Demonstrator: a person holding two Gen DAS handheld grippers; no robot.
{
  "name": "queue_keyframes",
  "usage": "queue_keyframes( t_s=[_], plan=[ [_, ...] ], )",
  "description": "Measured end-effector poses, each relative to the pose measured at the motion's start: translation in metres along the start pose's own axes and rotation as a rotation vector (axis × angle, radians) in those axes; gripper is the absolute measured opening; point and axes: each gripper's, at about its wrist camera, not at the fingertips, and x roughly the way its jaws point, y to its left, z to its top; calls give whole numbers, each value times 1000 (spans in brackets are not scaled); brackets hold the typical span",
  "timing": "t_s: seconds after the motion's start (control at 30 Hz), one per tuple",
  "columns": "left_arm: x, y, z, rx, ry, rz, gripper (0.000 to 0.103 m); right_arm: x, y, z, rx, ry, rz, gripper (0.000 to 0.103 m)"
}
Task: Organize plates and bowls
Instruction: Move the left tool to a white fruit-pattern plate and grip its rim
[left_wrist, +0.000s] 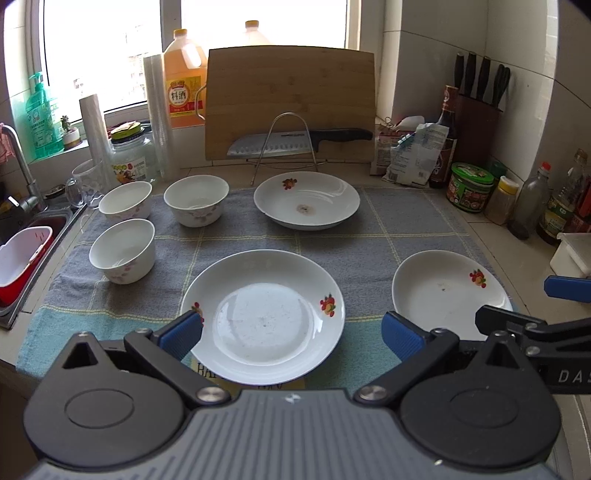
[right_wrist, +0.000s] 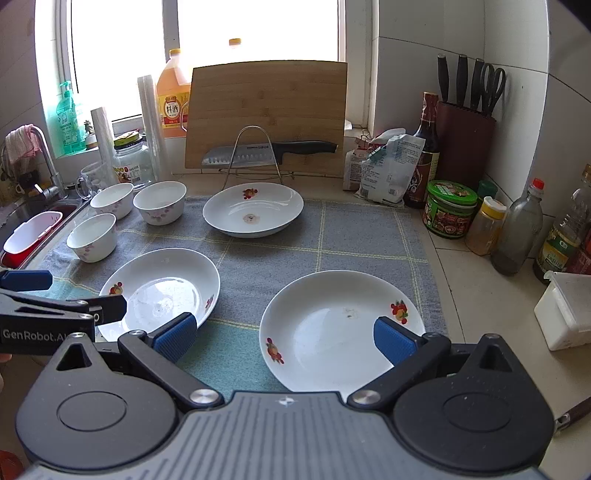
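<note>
1. Three plates and three bowls lie apart on the towel (left_wrist: 369, 236); none is stacked, so I judge the task is hardly begun and all the gathering is left.
2. The near plate (left_wrist: 262, 317) lies at the towel's front edge, the right plate (right_wrist: 341, 328) beside it toward the towel's right edge, and the far plate (left_wrist: 306, 199) at the towel's back, just before the wire rack (left_wrist: 284, 147).
3. The bowls (left_wrist: 123, 249) (left_wrist: 195, 199) (left_wrist: 125, 199) stand upright in a group on the towel's left side, near the sink (left_wrist: 22, 258).
4. The left gripper (left_wrist: 291, 334) is wide open and empty, over the near plate.
5. The right gripper (right_wrist: 284, 338) is also wide open and holds nothing, over the right plate.
6. Plates are shallow, round, glossy white ceramic with small fruit prints; bowls are deep, white, with pale flowers. The towel is soft grey cloth with thin yellow lines.
7. Behind the towel a bamboo board (left_wrist: 291, 103) leans, with a knife (left_wrist: 295, 142) on the rack.
</note>
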Motion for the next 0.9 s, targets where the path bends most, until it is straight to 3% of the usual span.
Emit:
queue_keyframes(
  t_s=[0.53,0.9],
  plan=[
    [31,-46,16,109,8,-157,102,-1,-55,-43,30,5,-40,103],
    [71,-74,32,245,-26,-297,102,35,-65,-65,44,62,-33,103]
  ],
)
